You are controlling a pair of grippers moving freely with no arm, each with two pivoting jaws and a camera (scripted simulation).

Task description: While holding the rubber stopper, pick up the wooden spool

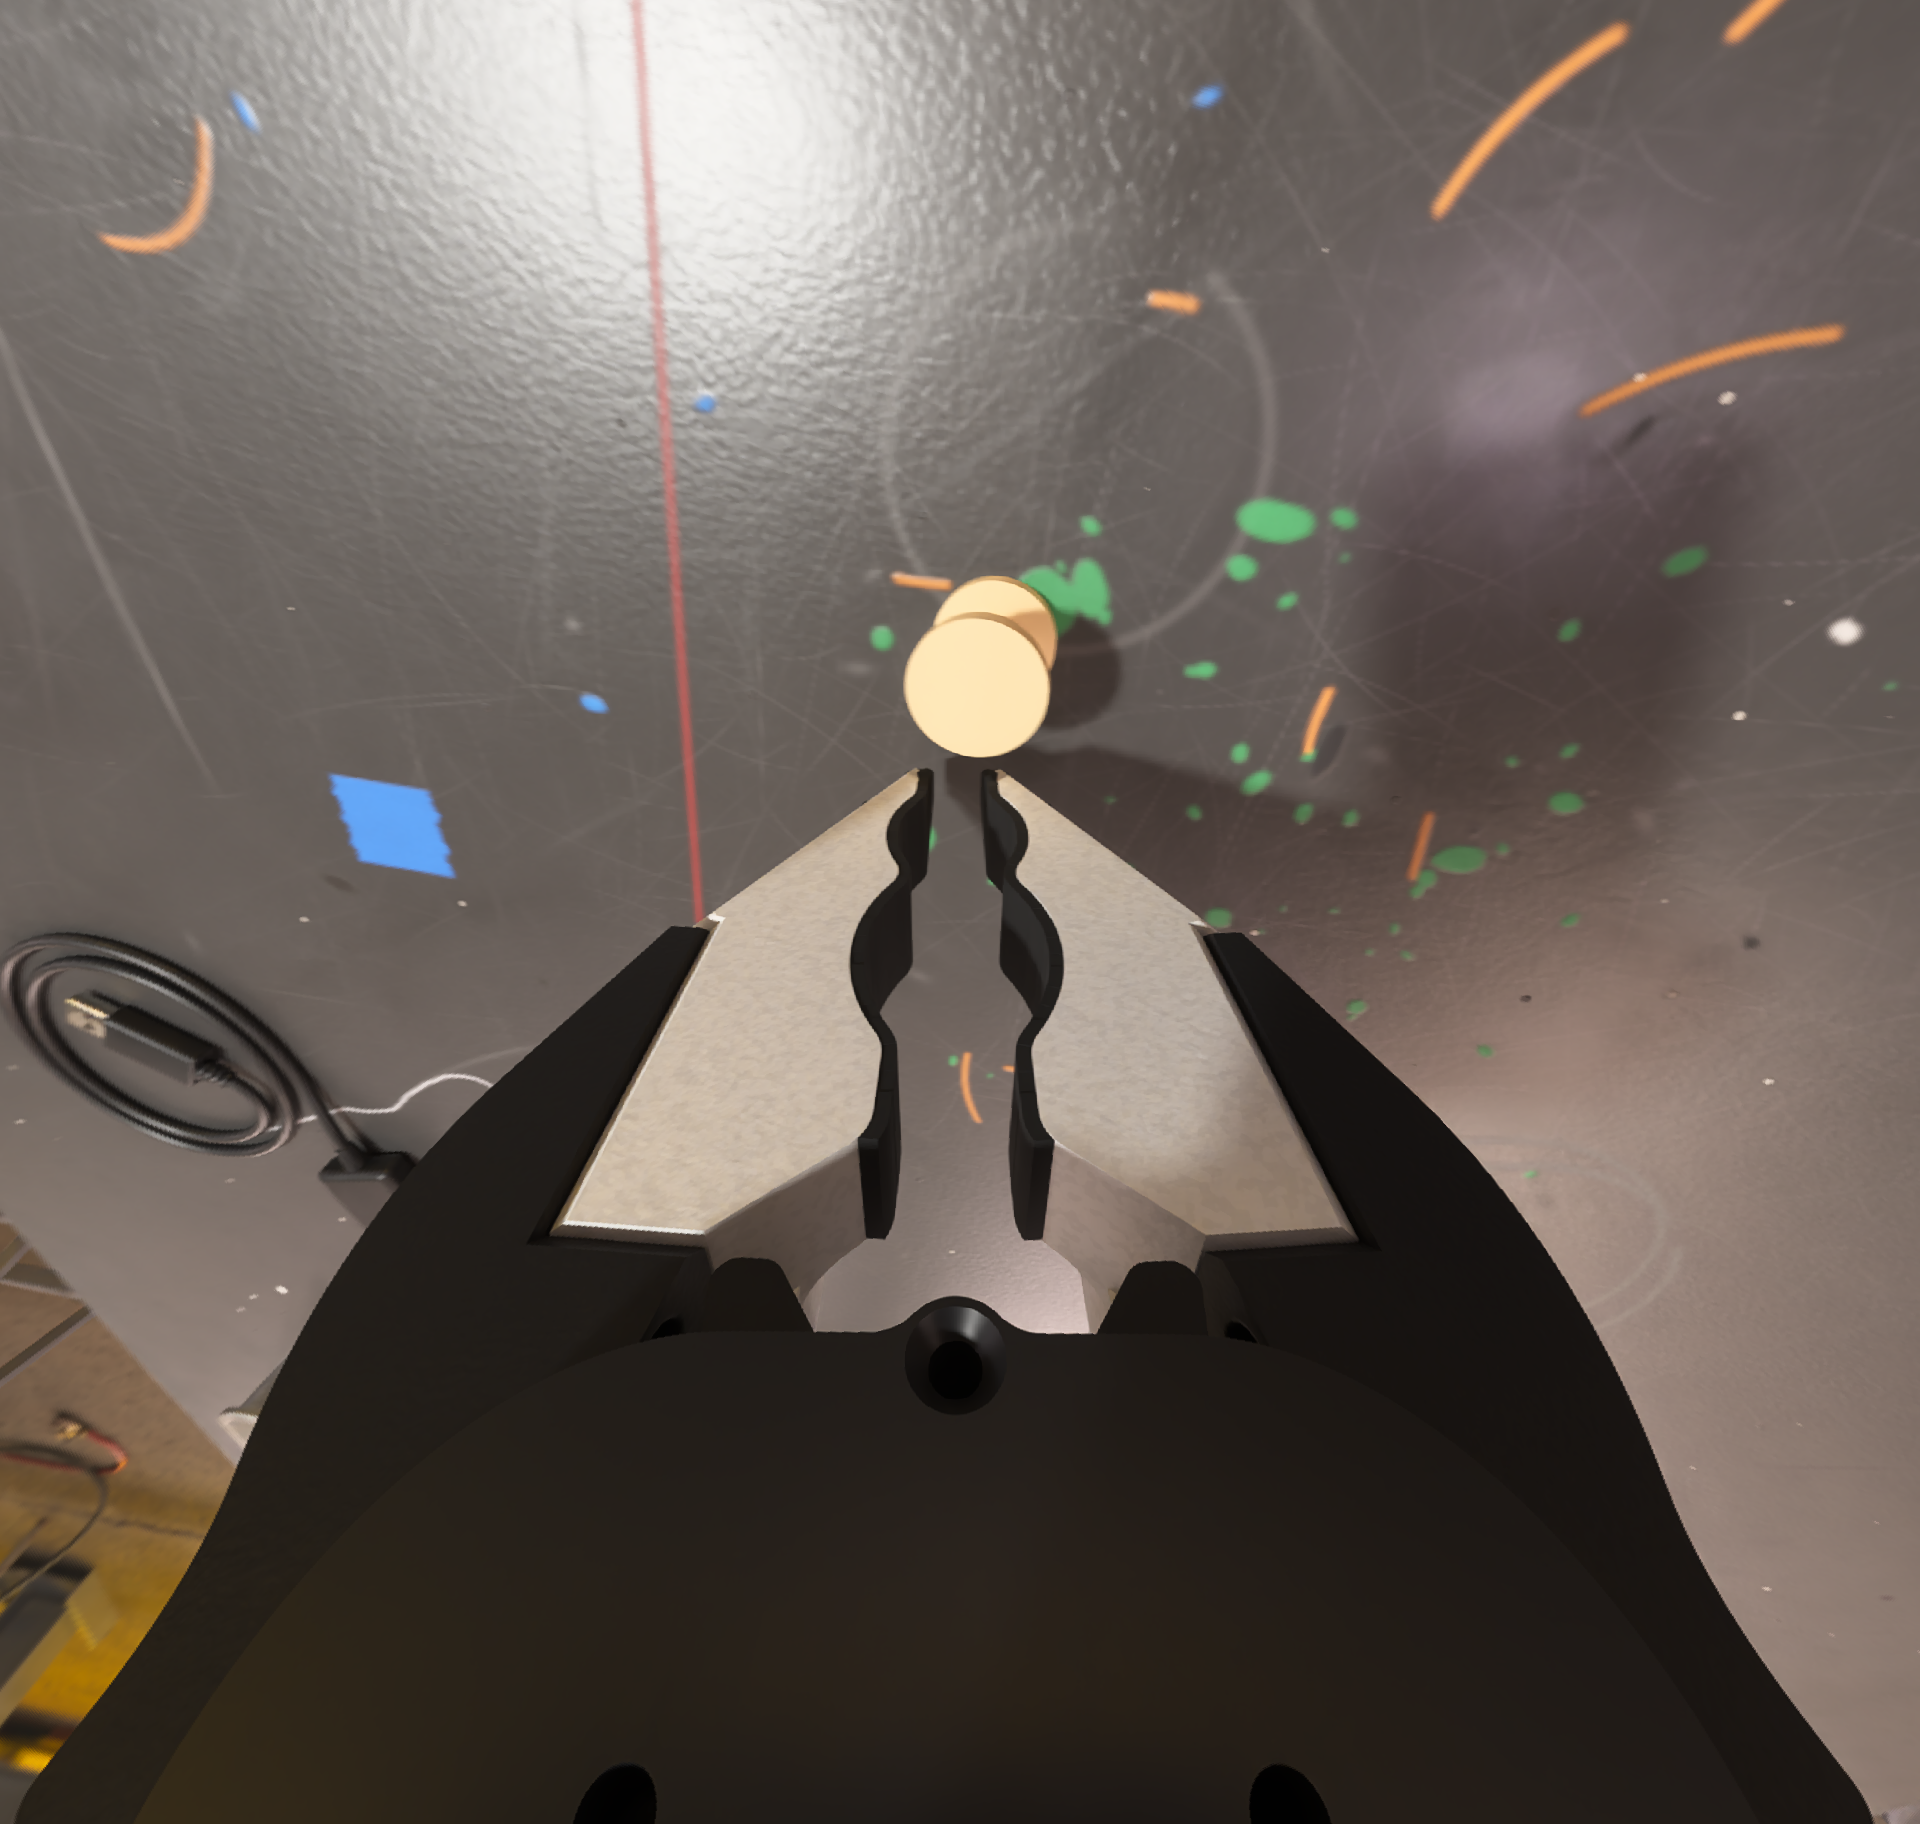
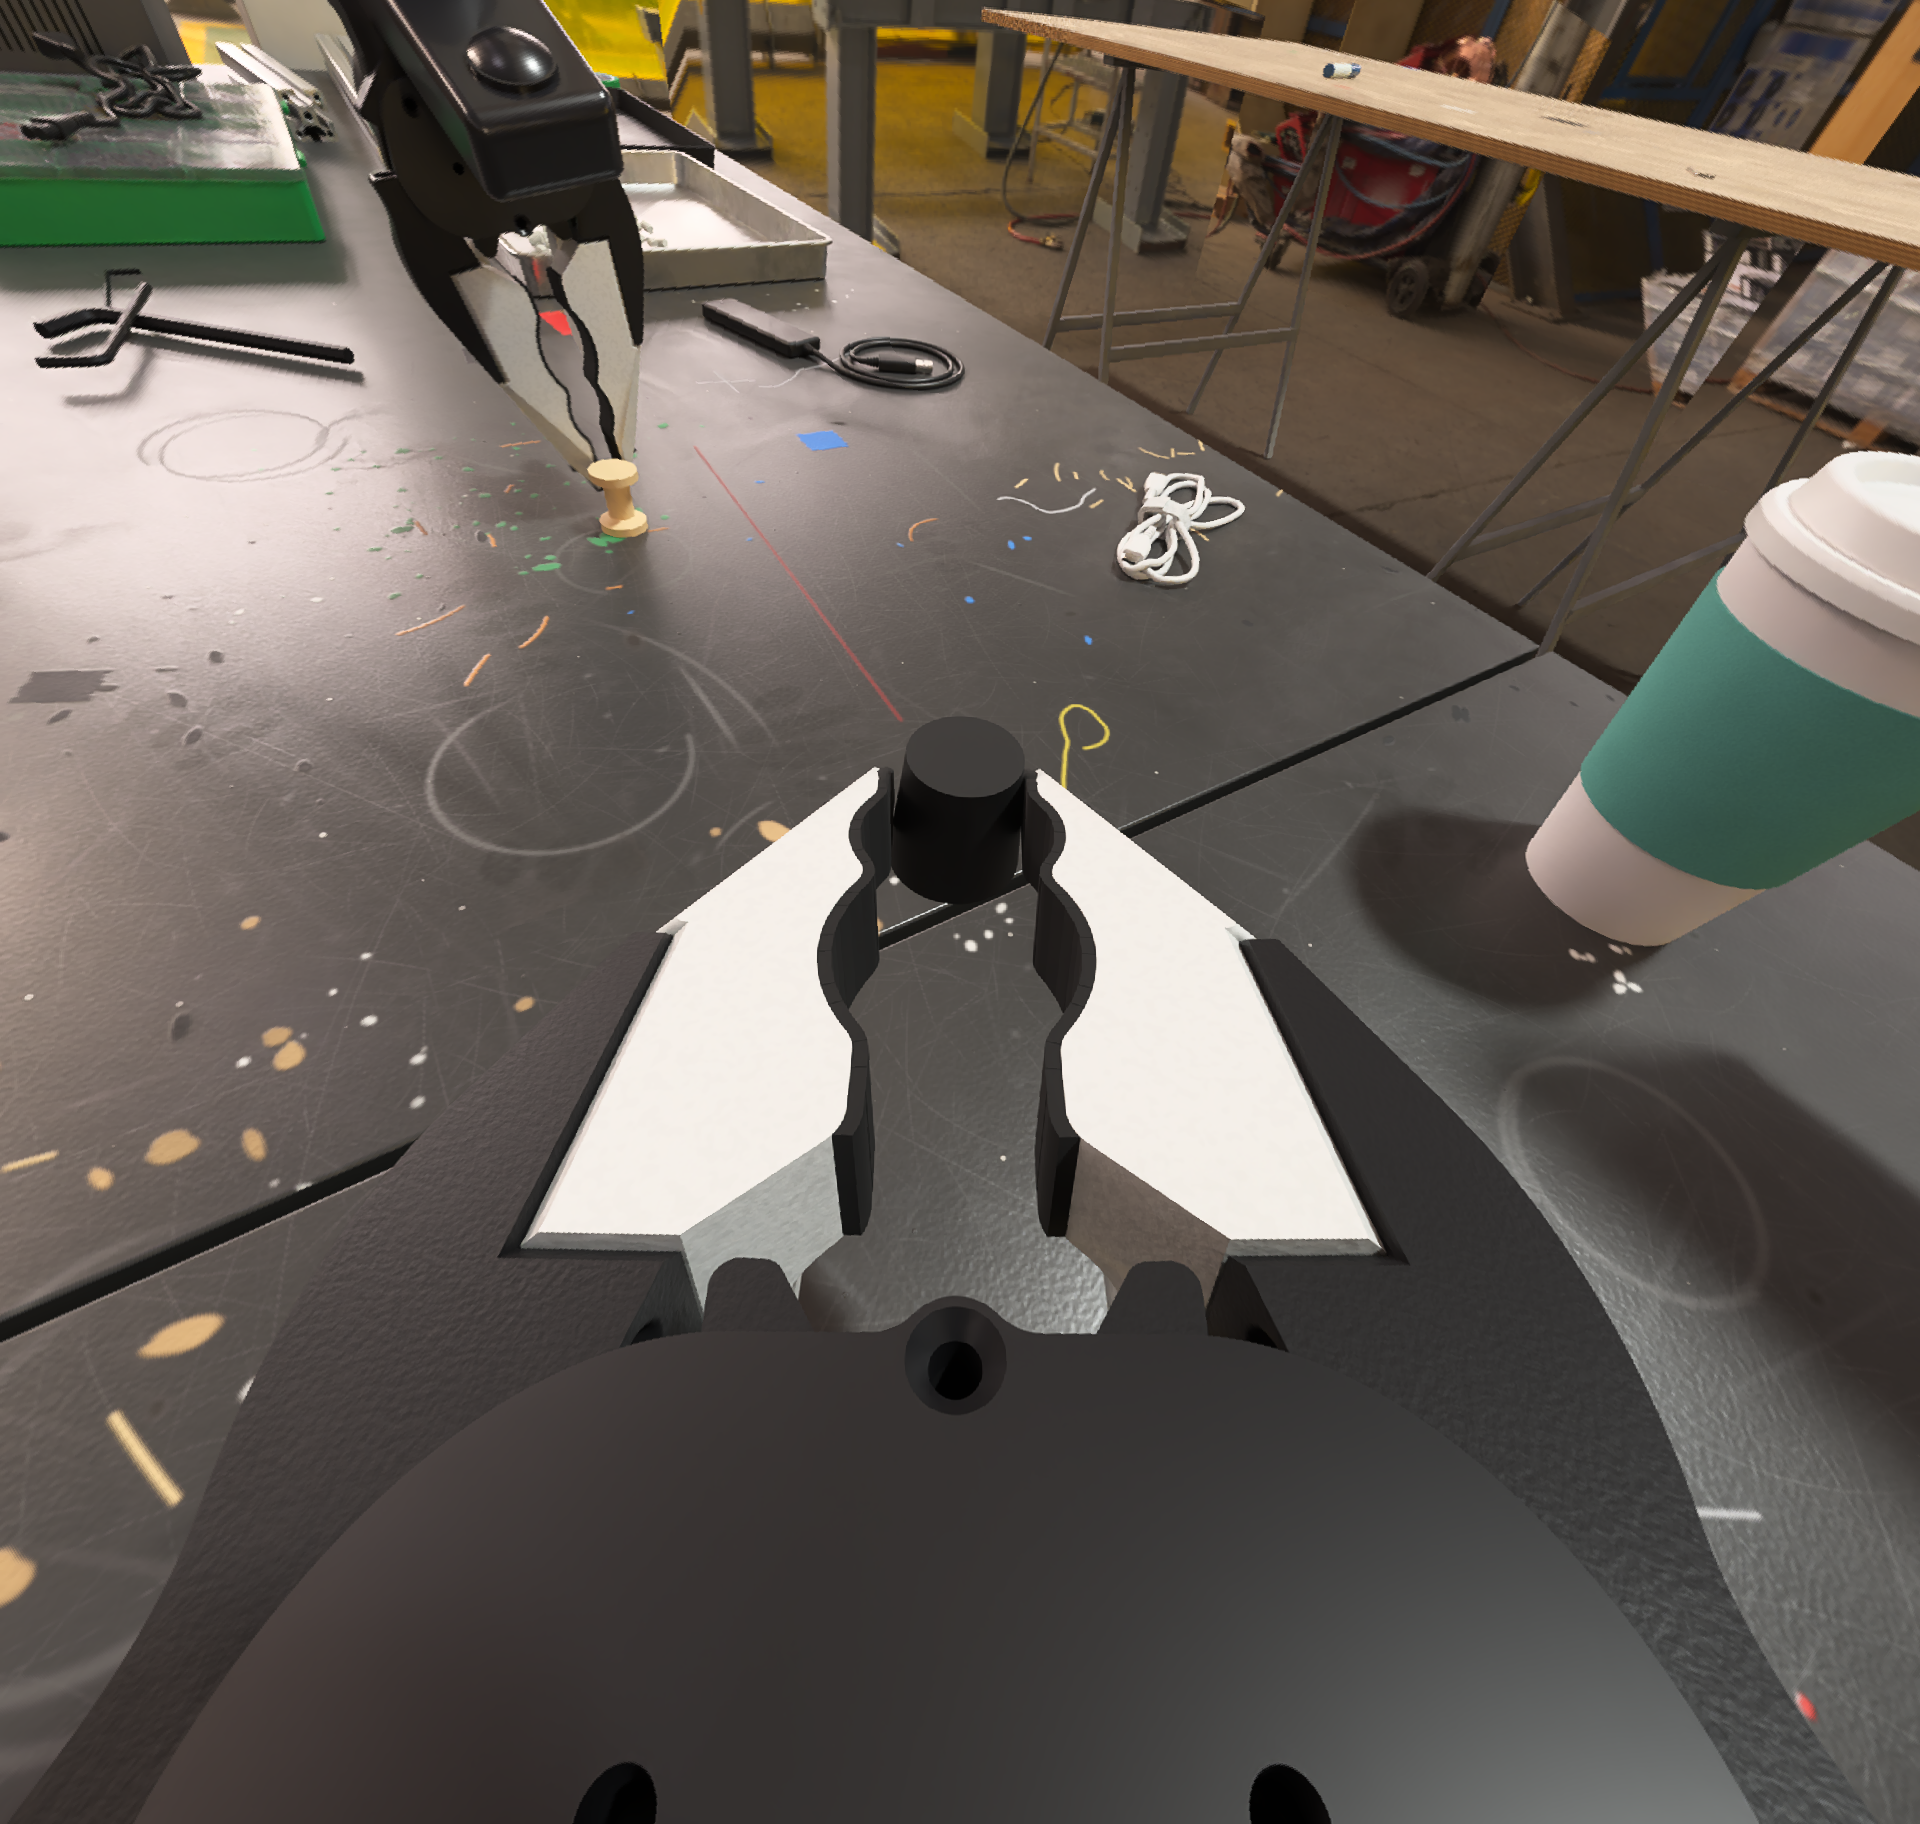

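The wooden spool stands upright on the dark scratched table among green paint specks. It also shows far off in the right wrist view. My left gripper points down just above the spool's top flange. Its jaws stand nearly together with only a narrow slit and nothing between them. It appears in the right wrist view too. My right gripper is shut on the black rubber stopper, held at the fingertips a little above the table.
A paper cup with a teal sleeve stands close on the right. A white cable bundle, a black coiled cable, a metal tray, a green box and black tools lie farther off. The table edge runs along the right.
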